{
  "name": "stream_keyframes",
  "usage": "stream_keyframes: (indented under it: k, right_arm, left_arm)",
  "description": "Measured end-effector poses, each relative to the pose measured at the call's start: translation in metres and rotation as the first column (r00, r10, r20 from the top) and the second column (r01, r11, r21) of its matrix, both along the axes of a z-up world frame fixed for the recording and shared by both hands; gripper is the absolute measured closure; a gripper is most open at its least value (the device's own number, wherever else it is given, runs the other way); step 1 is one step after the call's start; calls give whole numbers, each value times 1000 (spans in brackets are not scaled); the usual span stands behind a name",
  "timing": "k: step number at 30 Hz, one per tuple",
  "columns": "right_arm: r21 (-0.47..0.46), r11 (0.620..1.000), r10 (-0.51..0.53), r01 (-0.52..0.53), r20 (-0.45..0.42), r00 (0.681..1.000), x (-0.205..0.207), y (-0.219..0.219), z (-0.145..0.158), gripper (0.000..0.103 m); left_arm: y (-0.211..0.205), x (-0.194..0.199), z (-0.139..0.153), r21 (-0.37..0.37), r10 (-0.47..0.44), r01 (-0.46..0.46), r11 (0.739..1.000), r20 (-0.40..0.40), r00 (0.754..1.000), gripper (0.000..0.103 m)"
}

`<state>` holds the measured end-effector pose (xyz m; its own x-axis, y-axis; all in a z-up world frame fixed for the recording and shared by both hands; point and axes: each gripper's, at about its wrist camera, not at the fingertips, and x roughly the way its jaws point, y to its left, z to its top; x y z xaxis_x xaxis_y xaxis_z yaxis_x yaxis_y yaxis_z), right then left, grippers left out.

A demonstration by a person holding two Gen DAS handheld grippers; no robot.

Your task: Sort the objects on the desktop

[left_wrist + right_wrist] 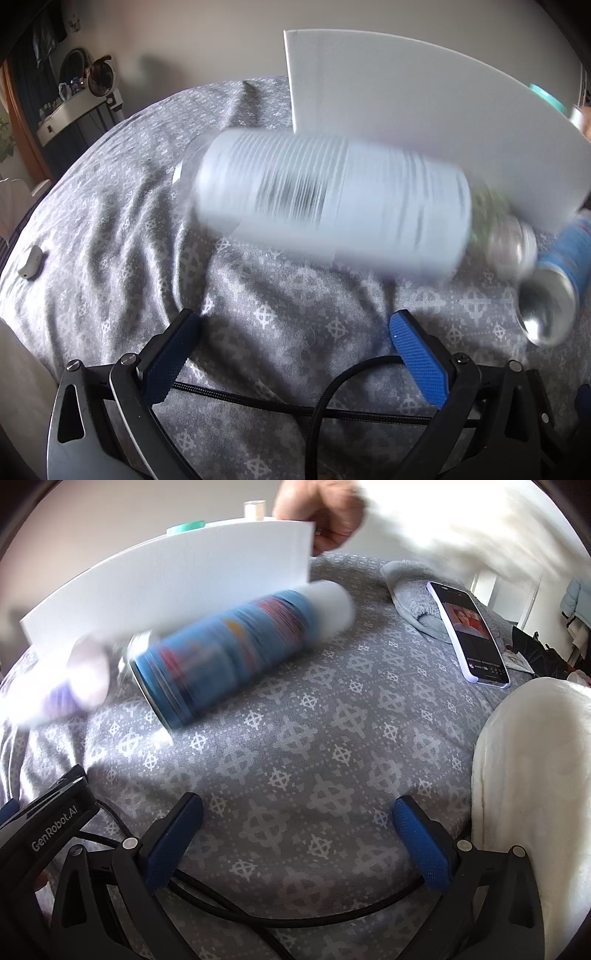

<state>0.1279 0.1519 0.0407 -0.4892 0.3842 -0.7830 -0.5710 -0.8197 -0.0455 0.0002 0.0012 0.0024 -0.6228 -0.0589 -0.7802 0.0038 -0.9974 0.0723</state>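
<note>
Items: white spray can [332, 199] and blue spray can [236, 650], lying blurred on grey bedspread [295, 746], far of both tongs. Left gripper [295, 332], right gripper [299, 812]: fully spread, empty. Advice: let cans settle, then close across the body.

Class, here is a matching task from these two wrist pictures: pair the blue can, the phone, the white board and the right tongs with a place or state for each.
Things:
1. blue can
2. phone
3. white board
4. right tongs

Places or states:
A. open, nothing between them
B. screen lit, resting against a grey slipper
C. lying on its side on the patterned cloth, blurred
D. standing on edge behind the cans, a hand at its end

Pairs: 1-C, 2-B, 3-D, 4-A
</note>
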Motion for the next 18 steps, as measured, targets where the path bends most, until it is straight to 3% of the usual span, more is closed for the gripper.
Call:
stream_keyframes:
  k: [18]
  right_arm:
    - [2, 1000, 0, 0, 0, 1000, -2, 2, -1, 0]
  left_arm:
    - [0, 0, -2, 2, 0, 0, 1000, -1, 1000, 0]
